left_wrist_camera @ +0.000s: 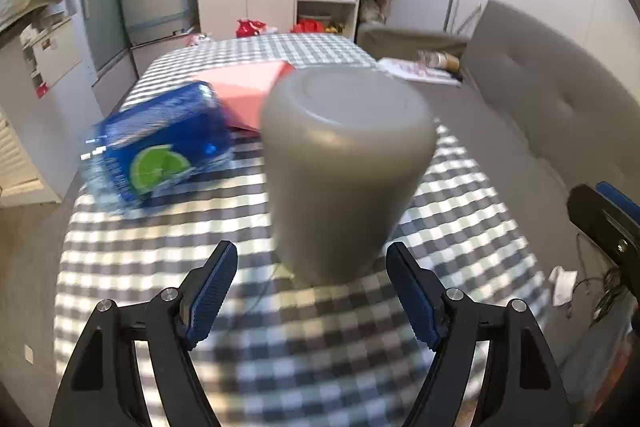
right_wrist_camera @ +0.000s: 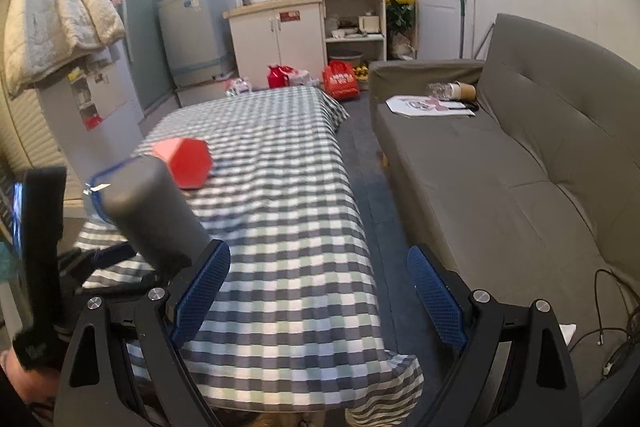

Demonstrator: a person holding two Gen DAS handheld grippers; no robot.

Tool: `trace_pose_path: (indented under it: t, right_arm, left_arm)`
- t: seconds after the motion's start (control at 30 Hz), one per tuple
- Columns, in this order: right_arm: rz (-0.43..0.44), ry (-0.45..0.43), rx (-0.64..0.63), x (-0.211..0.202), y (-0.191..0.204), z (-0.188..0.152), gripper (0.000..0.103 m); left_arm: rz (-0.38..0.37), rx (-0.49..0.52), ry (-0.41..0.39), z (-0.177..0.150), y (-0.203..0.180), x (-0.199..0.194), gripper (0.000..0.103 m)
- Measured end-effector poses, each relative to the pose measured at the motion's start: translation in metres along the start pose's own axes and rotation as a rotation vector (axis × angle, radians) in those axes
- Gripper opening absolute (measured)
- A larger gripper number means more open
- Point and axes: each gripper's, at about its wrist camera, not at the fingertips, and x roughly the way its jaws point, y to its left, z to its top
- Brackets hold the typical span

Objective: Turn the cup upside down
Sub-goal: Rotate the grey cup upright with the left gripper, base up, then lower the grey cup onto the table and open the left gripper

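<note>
A grey cup (left_wrist_camera: 344, 171) stands upside down, base up, on the checked tablecloth (left_wrist_camera: 200, 259), just beyond my left fingertips. My left gripper (left_wrist_camera: 312, 259) is open, its fingers either side of the cup's lower end and apart from it. The cup also shows in the right wrist view (right_wrist_camera: 152, 215) at the left, with the left gripper below it. My right gripper (right_wrist_camera: 320, 267) is open and empty, above the table's near right edge.
A blue packet with a lime picture (left_wrist_camera: 156, 147) and a pink-red hexagonal box (left_wrist_camera: 248, 87) lie behind the cup. A grey sofa (right_wrist_camera: 520, 167) with papers runs along the right. Cabinets and a fridge stand at the back. Cables lie on the floor at the right.
</note>
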Motion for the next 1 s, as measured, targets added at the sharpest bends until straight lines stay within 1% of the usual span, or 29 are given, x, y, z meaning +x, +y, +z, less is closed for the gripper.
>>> trace_pose_path:
  t: [0.1, 0.23, 0.4, 0.53, 0.57, 0.6, 0.63, 0.67, 0.73, 0.8, 0.9, 1.0]
  right_arm:
    - [0.02, -0.036, -0.021, -0.018, 0.01, 0.005, 0.091]
    - [0.044, -0.079, -0.037, -0.045, 0.025, 0.01, 0.091]
    - [0.071, -0.13, -0.042, -0.074, 0.036, 0.014, 0.091]
    - [0.08, -0.177, -0.051, -0.091, 0.042, 0.006, 0.091]
    - [0.079, -0.188, -0.055, -0.094, 0.044, 0.003, 0.091]
    - [0.074, -0.202, -0.06, -0.095, 0.045, 0.0, 0.095]
    - [0.062, -0.217, -0.063, -0.097, 0.047, -0.002, 0.1]
    - [0.044, -0.23, -0.065, -0.098, 0.048, -0.005, 0.103]
    - [0.038, -0.251, -0.061, -0.1, 0.05, -0.009, 0.103]
    - [0.038, -0.256, -0.056, -0.1, 0.053, -0.012, 0.103]
    - [0.033, -0.269, -0.069, -0.099, 0.059, -0.015, 0.103]
    - [0.022, -0.288, -0.087, -0.098, 0.065, -0.023, 0.103]
  left_arm:
    - [-0.025, -0.043, -0.052, 0.0, 0.009, -0.027, 0.08]
    - [-0.038, -0.077, -0.132, 0.002, 0.011, -0.066, 0.08]
    - [-0.018, -0.088, -0.224, 0.001, 0.013, -0.107, 0.08]
    - [-0.002, -0.107, -0.295, -0.007, 0.023, -0.132, 0.08]
    - [0.007, -0.106, -0.328, -0.01, 0.027, -0.14, 0.08]
    - [0.021, -0.103, -0.348, -0.011, 0.029, -0.146, 0.081]
    - [0.032, -0.101, -0.359, -0.012, 0.029, -0.148, 0.087]
    - [0.053, -0.098, -0.38, -0.014, 0.032, -0.154, 0.091]
    - [0.068, -0.099, -0.416, -0.019, 0.039, -0.161, 0.099]
    - [0.105, -0.087, -0.447, -0.024, 0.043, -0.167, 0.102]
    - [0.158, -0.073, -0.465, -0.031, 0.047, -0.169, 0.102]
    - [0.168, -0.08, -0.486, -0.037, 0.051, -0.167, 0.102]
